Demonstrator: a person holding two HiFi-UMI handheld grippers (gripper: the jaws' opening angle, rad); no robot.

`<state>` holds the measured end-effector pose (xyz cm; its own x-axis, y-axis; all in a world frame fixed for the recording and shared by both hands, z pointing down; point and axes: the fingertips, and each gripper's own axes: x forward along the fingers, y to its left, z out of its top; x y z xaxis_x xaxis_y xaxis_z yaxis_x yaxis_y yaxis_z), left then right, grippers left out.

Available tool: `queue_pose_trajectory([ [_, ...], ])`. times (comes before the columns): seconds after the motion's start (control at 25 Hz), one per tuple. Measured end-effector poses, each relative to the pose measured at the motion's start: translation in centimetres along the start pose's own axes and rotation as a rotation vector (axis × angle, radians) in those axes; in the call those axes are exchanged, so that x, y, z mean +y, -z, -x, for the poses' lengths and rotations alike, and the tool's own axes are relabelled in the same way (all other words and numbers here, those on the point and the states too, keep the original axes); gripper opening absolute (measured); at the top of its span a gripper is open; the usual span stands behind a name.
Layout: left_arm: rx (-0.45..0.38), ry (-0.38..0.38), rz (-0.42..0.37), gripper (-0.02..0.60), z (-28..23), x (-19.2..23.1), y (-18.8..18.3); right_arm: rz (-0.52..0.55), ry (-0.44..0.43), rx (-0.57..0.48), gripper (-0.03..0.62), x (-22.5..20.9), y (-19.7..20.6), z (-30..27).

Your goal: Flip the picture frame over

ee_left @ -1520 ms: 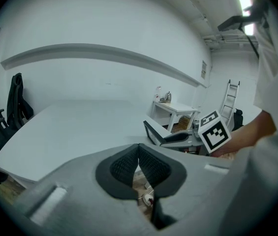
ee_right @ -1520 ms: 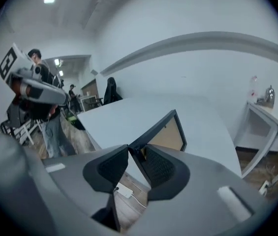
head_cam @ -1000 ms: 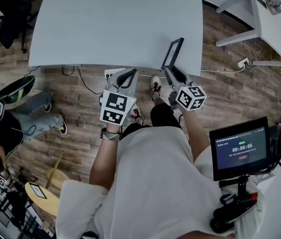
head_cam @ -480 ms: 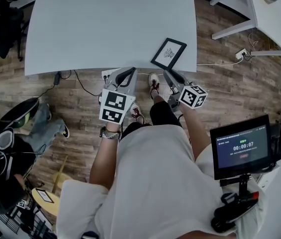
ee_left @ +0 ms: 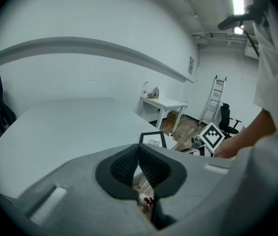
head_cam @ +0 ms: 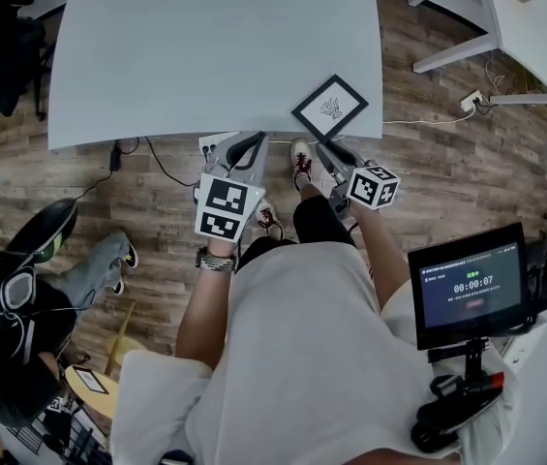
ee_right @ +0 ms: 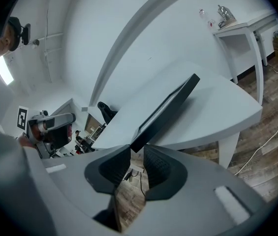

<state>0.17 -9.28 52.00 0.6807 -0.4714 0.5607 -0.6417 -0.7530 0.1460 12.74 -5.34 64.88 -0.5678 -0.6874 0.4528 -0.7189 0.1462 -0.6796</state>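
Near the table's (head_cam: 205,46) edge, our right gripper (head_cam: 320,147), jaws just closing, pinched the corner of the picture frame (head_cam: 330,108), seemingly flipped print-up with only release left; our left gripper (head_cam: 256,137) was pressed together, empty.

The picture frame (head_cam: 330,108) had a black border, a white mount and a small dark grey drawing at its centre; the table (head_cam: 205,46) was plain pale grey; the floor (head_cam: 447,163) showed brown wood planks with darker grain; the left hand-held gripper (head_cam: 248,143) and the right hand-held gripper (head_cam: 324,149) were light grey with black ribbed pads (ee_left: 123,167); each carried 1 white cube patterned with black square markers, the left cube (head_cam: 225,208) and the right cube (head_cam: 374,186); the person's shirt (head_cam: 302,356) was white; the shoes (head_cam: 303,168) were red and white; the screen (head_cam: 470,287) was dark with white digits.
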Motion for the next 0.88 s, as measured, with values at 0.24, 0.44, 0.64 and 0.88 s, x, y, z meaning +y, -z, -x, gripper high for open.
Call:
queue_pose_trajectory([
  [0.24,0.003,-0.006,0.003,0.005,0.3,0.0,0.0,-0.001,0.01,0.035,0.083,-0.8,0.8,-0.5],
  [0.44,0.007,-0.01,0.004,0.005,0.5,-0.1,0.1,0.002,0.011,0.049,0.081,-1.0,1.1,-0.8],
  [0.64,0.012,-0.011,0.006,0.005,0.6,-0.3,0.3,-0.003,0.012,0.065,0.081,-1.1,1.8,-1.0],
  [0.88,0.022,-0.009,0.004,0.005,0.7,-0.5,0.4,-0.008,0.026,0.079,0.08,-1.5,2.5,-1.0],
])
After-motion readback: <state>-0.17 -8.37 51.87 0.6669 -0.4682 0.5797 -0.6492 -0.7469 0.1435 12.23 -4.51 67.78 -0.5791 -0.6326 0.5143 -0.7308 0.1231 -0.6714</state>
